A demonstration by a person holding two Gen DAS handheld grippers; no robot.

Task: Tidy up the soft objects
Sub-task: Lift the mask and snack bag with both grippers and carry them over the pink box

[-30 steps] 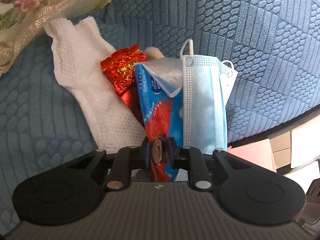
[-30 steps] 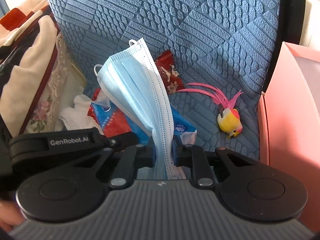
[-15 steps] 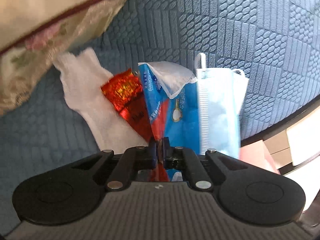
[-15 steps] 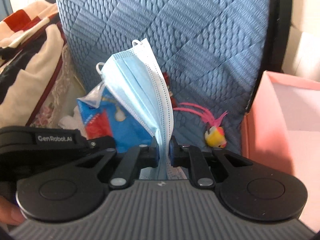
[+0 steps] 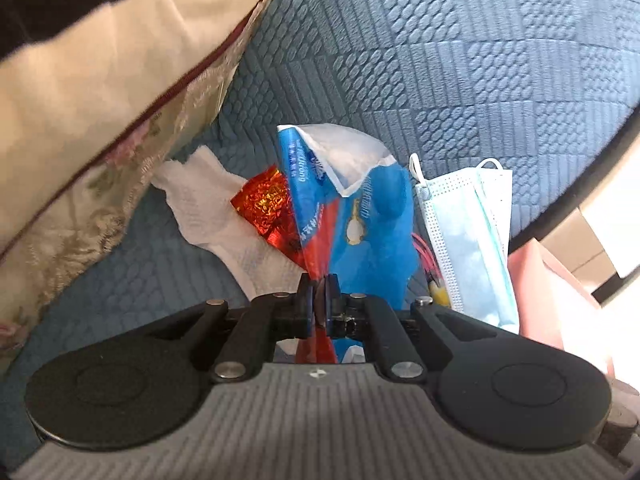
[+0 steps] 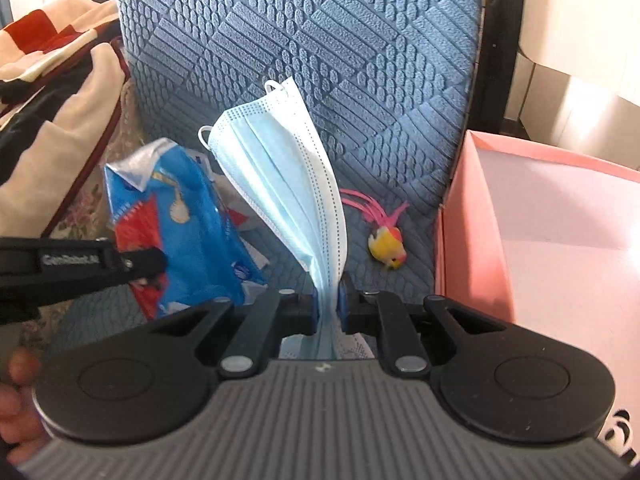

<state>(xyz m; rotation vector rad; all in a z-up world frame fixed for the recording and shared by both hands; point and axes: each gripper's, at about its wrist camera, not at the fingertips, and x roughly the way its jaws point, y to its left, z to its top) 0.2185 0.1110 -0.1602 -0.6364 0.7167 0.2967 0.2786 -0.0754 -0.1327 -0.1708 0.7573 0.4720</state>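
My left gripper is shut on a corner of a blue and red tissue pack, which hangs lifted above the blue quilted seat. In the right wrist view the same tissue pack shows at the left with the left gripper clamped on it. My right gripper is shut on a light blue face mask, held up off the seat; the mask also hangs at the right in the left wrist view. A white cloth and a red foil wrapper lie on the seat.
A small yellow toy bird with pink feathers lies on the seat. An open pink box stands at the right past the seat's edge. A floral cushion leans at the left. A person's fingers show at the lower left.
Both grippers have risen, lifting the tissue pack and the mask off the seat. The left jaws have tightened on the pack. The pink box fills more of the right wrist view.
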